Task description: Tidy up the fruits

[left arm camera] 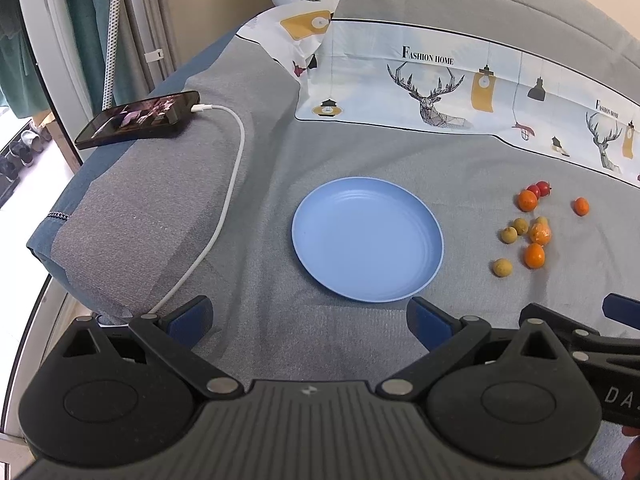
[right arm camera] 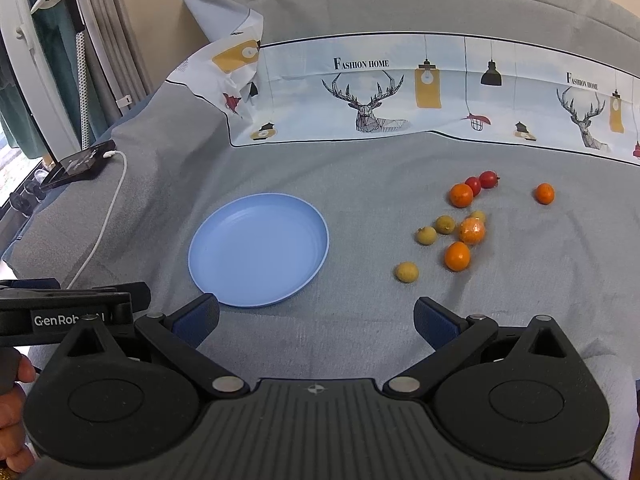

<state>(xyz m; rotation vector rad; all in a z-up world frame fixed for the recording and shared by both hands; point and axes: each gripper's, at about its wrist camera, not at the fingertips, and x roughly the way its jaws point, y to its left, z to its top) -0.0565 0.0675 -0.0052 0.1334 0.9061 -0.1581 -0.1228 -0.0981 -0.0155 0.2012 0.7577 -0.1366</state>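
Beyond right hand-held gripper (right arm camera: 316, 322), fruits (right arm camera: 458, 224), plate (right arm camera: 258, 251)

"FASHION HOME" on printed cloth (right arm camera: 400, 92); "GenRob" on left gripper (right arm camera: 68, 320)

Empty blue plate (right arm camera: 259, 250) lies flat; small orange, red, perhaps yellowish-green fruits (right arm camera: 457, 256) scattered to its right.

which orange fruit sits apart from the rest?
The small orange fruit farthest right, alone on the grey cloth. The other three orange ones sit in the cluster with the red and yellow-green fruits.
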